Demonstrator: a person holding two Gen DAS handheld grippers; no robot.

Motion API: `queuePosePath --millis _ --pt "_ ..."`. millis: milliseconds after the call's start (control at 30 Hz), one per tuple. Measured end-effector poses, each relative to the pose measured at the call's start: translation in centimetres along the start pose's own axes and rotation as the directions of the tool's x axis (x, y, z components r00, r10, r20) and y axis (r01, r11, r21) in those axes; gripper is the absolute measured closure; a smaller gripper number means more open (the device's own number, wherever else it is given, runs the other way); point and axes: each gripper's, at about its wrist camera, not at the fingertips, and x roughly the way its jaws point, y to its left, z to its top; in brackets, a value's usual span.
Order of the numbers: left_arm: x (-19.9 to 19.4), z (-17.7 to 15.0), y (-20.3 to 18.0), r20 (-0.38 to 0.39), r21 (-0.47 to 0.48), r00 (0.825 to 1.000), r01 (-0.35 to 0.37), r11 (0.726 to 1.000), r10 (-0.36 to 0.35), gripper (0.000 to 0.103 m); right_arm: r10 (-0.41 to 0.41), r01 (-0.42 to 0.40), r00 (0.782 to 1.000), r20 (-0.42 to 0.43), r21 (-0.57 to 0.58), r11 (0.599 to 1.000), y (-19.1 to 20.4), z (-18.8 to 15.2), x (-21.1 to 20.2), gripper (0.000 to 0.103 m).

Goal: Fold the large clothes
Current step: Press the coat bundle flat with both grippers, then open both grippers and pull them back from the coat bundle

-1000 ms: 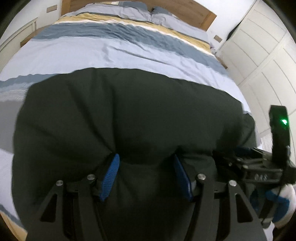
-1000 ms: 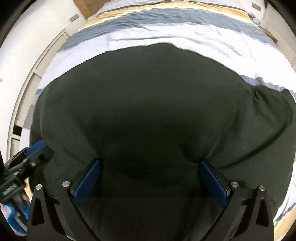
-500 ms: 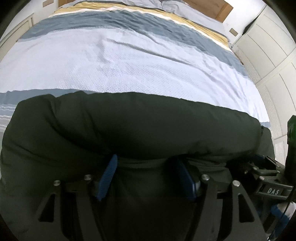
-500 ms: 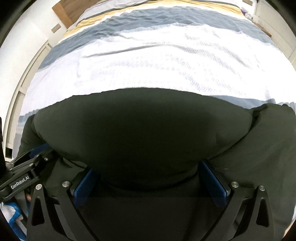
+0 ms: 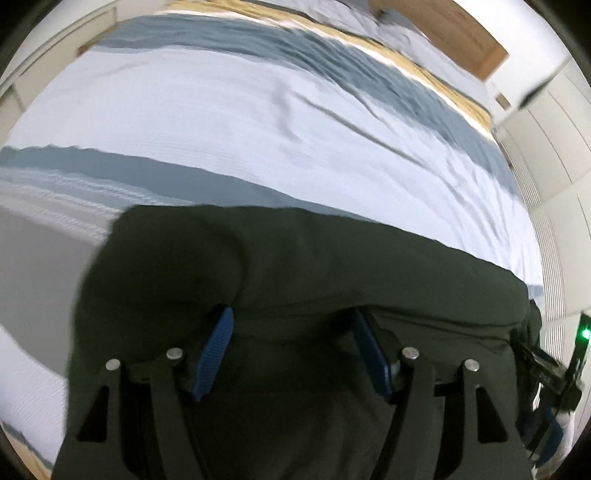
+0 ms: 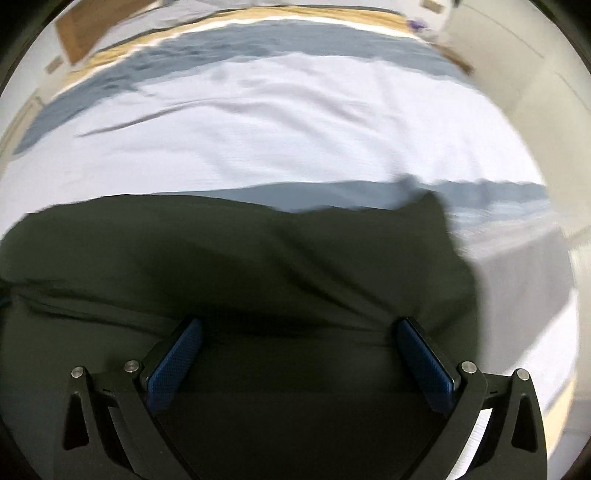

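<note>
A large dark green garment lies bunched on the near part of the bed and fills the lower half of both views. My left gripper has its blue pads spread apart with the cloth draped over and between them. My right gripper also has its blue pads wide apart, with the cloth lying across them. The fingertips are hidden under the fabric. The right gripper's body shows at the right edge of the left wrist view.
The bed has a cover striped white, blue-grey and yellow, with a wooden headboard at the far end. White wardrobe doors stand to the right of the bed. A wall is on the left.
The garment has come down and toward me, so it covers less of both views and more bedcover shows. Both views have tilted and are blurred with motion.
</note>
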Motion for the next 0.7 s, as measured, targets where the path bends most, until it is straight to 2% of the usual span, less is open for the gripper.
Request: queuePosePath --millis 133,300,367,467,533,633,700 --pt "-2.6 -2.3 0.4 0.043 0.024 0.999 0.006 1.0 -0.007 0.038 0.03 -0.03 0.999 0.038 0.001 1.0 -1.8 -2.1 -2.8 0.001" --pt "-5.5 -7.2 -0.6 0.117 0.047 0.99 0.074 0.996 -0.079 0.038 0.1 -0.089 0.989 0.111 -0.095 0.991 1.0 -6.2 -6.9 0.001" --pt "-5.6 -9.0 -1.4 0.135 0.065 0.987 0.076 0.995 -0.084 0.037 0.131 -0.115 0.983 0.13 -0.124 0.986 1.9 -8.3 -8.5 0.001" --pt "-4.9 -10.9 -1.4 0.116 0.069 0.992 0.04 0.997 -0.048 0.037 0.182 -0.165 0.978 0.106 -0.149 0.975 3.1 -10.4 -8.1 0.001" --pt "-5.3 -11.9 -1.0 0.137 0.051 0.99 0.039 0.998 -0.046 0.037 0.175 -0.162 0.981 0.084 -0.147 0.976 3.0 -10.9 -6.6 0.001" --pt "-6.5 -13.6 -1.2 0.172 0.056 0.984 0.037 0.998 -0.046 0.037 0.181 -0.175 0.981 0.07 -0.082 0.981 1.2 -12.3 -5.8 0.001" --pt "-7.4 -15.2 -1.4 0.185 0.063 0.982 0.03 0.998 -0.041 0.036 0.154 -0.15 0.985 0.075 -0.068 0.986 0.5 -13.1 -5.8 0.001"
